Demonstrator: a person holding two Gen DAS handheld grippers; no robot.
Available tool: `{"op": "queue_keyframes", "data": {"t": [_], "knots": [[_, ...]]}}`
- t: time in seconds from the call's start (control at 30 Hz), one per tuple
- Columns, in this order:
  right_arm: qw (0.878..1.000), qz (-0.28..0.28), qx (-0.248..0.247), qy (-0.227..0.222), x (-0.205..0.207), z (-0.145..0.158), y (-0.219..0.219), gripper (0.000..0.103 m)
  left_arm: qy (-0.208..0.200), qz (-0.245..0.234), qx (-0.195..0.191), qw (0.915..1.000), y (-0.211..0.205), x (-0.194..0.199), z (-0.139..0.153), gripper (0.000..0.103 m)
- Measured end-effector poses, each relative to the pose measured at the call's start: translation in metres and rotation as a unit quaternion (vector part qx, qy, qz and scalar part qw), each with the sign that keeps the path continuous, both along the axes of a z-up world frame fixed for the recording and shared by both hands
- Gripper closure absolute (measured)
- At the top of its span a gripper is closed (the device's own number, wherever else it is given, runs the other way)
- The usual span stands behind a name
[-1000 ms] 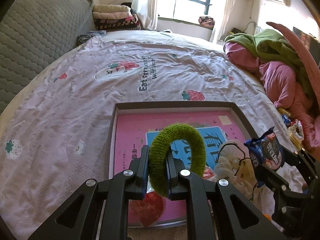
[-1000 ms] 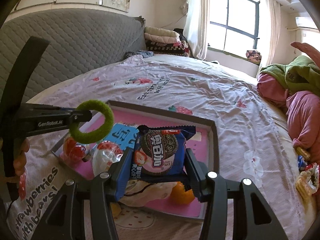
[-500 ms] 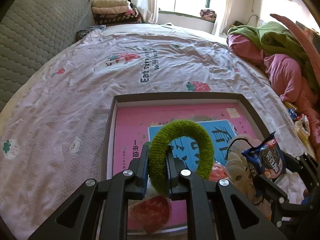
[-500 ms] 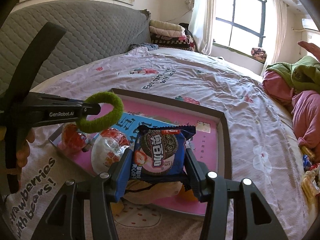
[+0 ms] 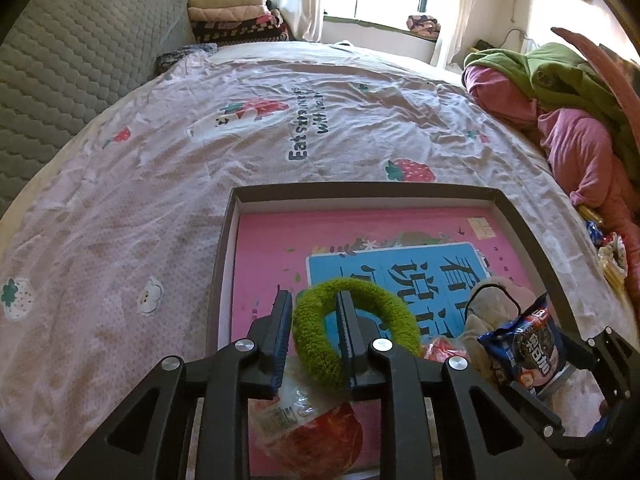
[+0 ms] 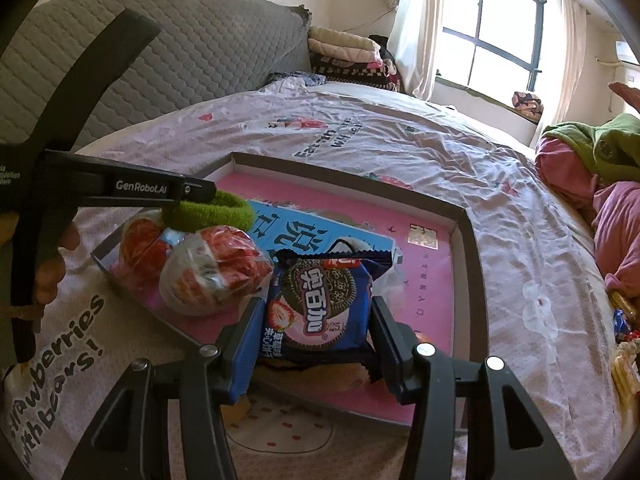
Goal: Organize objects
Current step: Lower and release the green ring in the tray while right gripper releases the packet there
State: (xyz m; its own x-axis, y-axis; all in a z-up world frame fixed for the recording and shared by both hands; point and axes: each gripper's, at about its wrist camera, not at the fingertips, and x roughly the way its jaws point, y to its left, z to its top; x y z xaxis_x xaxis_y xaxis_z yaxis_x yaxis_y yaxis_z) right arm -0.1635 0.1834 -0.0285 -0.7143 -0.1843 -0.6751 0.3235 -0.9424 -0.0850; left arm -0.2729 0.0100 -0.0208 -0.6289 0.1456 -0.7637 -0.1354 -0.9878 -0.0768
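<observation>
A fuzzy green hair tie [image 5: 384, 300] sits between the fingers of my left gripper [image 5: 314, 296], looped round the right finger. The jaws are opening and the left pad stands off the band. It hangs just above a dark-rimmed tray [image 5: 360, 190] lined with a pink book [image 5: 272, 264]. In the right wrist view the hair tie [image 6: 216, 212] lies at the left gripper's tip [image 6: 200, 192], over red-and-white wrapped snacks [image 6: 216, 276]. My right gripper [image 6: 316, 304] is shut on a blue cookie packet [image 6: 320, 300] over the tray's near edge [image 6: 476, 264].
A beige plush with a black cord [image 5: 492, 300] lies in the tray. Pink and green clothes [image 5: 560, 112] pile up on the right of the bed, with loose snack packets [image 5: 612, 252] below them. A grey quilted headboard [image 5: 60, 60] and folded blankets [image 5: 236, 12] stand at the back.
The left jaws have parted off the hair tie, which has tipped down flatter. Both grippers have sunk closer to the tray. The cookie packet stays gripped.
</observation>
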Motion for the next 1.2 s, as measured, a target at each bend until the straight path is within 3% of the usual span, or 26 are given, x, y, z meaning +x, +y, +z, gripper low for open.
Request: {"op": "queue_keyframes", "data": {"t": [0.47,0.8,1.2], "knots": [[1.000,-0.002,0.002,-0.008,-0.003,-0.003,0.000,0.050,-0.010,0.004,-0.008,0.9999,0.000,-0.005,-0.010,0.071],[1.000,-0.003,0.005,-0.012,-0.005,-0.005,0.000,0.048,0.000,0.004,-0.013,0.9999,0.003,0.001,-0.004,0.052],[1.000,-0.009,0.008,-0.010,-0.004,-0.002,0.003,0.043,0.005,0.002,-0.011,0.9999,0.003,0.006,0.003,0.042]]}}
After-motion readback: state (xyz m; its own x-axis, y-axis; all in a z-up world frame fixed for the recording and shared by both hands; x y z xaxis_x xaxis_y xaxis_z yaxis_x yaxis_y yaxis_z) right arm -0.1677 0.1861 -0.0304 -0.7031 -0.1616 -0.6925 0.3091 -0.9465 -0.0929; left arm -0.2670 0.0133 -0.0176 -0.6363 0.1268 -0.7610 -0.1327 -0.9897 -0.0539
